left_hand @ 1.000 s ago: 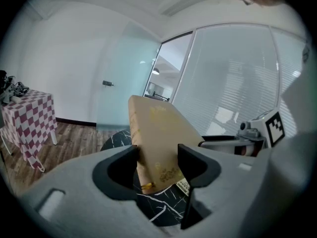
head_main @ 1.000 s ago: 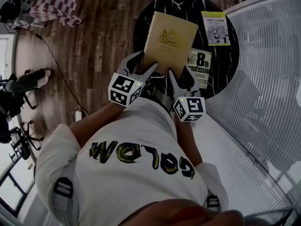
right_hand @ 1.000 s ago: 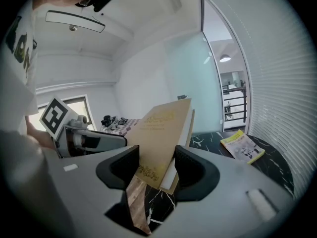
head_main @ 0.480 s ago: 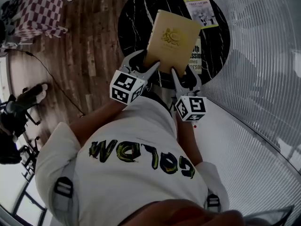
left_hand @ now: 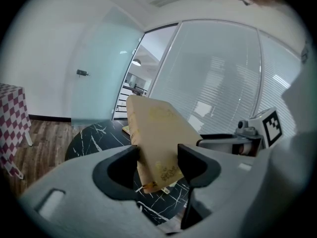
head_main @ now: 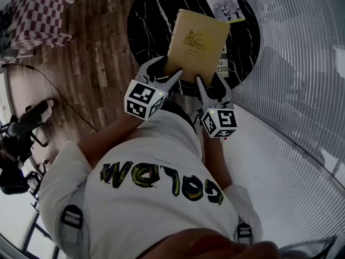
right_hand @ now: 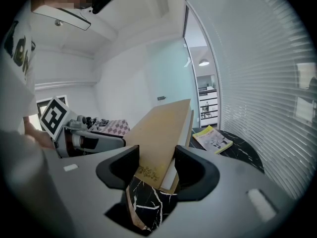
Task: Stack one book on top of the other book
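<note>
Tan hardcover book (head_main: 197, 43) now farther over white paperback (head_main: 223, 59) at right edge of round black marble table (head_main: 145, 20); left gripper (head_main: 165, 71) and right gripper (head_main: 211, 85) clamped on its near edge.

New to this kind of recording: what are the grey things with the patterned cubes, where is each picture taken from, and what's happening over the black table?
No robot here: a person holds a hand-worked gripper in each hand; the patterned cubes belong to them. One picture looks down from a camera on the person's head. The other two come from cameras riding on the left gripper and right gripper, looking along their jaws. Both are shut on the near end of one tan book, held tilted above the round black table. On the table lie a second book, partly hidden behind the tan one in the head view, and a yellow booklet.
</note>
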### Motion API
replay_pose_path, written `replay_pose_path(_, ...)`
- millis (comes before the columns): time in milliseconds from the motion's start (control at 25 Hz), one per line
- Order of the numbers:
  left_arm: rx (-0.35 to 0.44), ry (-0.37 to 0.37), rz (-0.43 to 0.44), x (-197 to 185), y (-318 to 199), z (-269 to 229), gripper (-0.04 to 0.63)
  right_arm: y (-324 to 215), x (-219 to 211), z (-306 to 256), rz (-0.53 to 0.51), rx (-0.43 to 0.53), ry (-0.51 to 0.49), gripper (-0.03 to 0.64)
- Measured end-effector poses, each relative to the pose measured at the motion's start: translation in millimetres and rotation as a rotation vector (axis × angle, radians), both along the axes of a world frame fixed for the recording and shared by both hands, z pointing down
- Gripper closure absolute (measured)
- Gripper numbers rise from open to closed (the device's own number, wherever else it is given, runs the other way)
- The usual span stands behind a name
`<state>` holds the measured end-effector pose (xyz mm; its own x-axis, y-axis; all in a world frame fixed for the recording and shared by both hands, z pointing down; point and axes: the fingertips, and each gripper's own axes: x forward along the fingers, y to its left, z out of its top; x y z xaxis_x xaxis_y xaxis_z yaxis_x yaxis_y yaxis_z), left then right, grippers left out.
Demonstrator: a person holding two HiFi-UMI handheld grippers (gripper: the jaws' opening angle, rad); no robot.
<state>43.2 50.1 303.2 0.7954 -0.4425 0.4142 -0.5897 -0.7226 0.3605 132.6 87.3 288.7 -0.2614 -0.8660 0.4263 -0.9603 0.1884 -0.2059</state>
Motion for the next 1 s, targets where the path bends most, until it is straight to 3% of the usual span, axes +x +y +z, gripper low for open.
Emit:
replay_pose_path(640, -0.077, 0.013, 0.073, 41, 22, 26, 0.337, 12, 44, 18, 0.019, -0.067, 0.029, 0.388)
replay_pose_path(1000, -0.120, 0.004, 0.066, 77, 24, 54, 0.337, 9, 79, 43, -0.009, -0.101, 0.045, 0.388)
